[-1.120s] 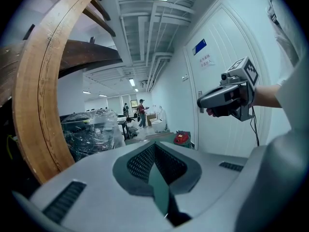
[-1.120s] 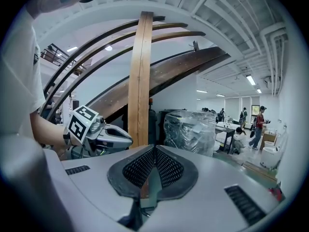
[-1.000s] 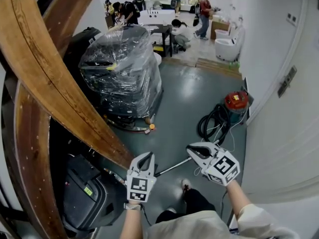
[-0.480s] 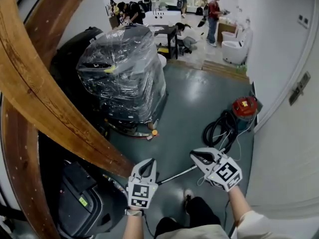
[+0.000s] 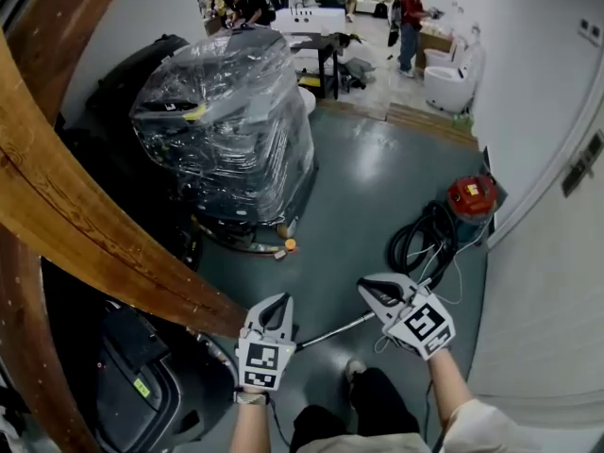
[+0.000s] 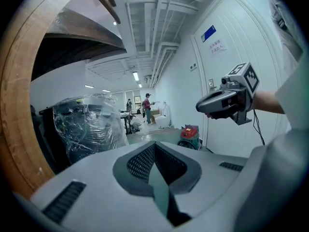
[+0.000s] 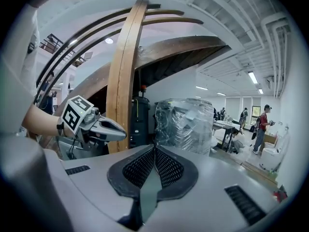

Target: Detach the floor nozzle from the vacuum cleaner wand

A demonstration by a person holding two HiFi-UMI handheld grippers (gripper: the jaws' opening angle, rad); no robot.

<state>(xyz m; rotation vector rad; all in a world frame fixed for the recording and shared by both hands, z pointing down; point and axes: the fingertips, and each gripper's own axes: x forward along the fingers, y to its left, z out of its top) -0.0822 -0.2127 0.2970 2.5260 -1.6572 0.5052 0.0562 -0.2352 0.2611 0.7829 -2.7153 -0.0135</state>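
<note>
A thin metal wand (image 5: 330,330) lies low over the grey floor, slanting between my two grippers in the head view. Its lower left end runs under my left gripper, and I cannot make out the floor nozzle. The red vacuum canister (image 5: 470,196) stands by the right wall with its black hose (image 5: 420,239) coiled beside it. My left gripper (image 5: 277,300) is shut and empty, just left of the wand. My right gripper (image 5: 362,287) is shut and empty above the wand's upper end. Neither touches the wand. Each shows in the other's view: the right gripper (image 6: 227,100), the left gripper (image 7: 96,127).
A big machine wrapped in clear film (image 5: 222,121) stands ahead on the left. A curved wooden beam (image 5: 85,225) sweeps across the left, with black cases (image 5: 142,376) under it. The white wall (image 5: 557,253) is close on the right. People (image 5: 411,12) work at the far end.
Both grippers have sunk toward the floor, still shut and empty. The head view has shifted, so the wrapped machine and beam sit lower and further left.
</note>
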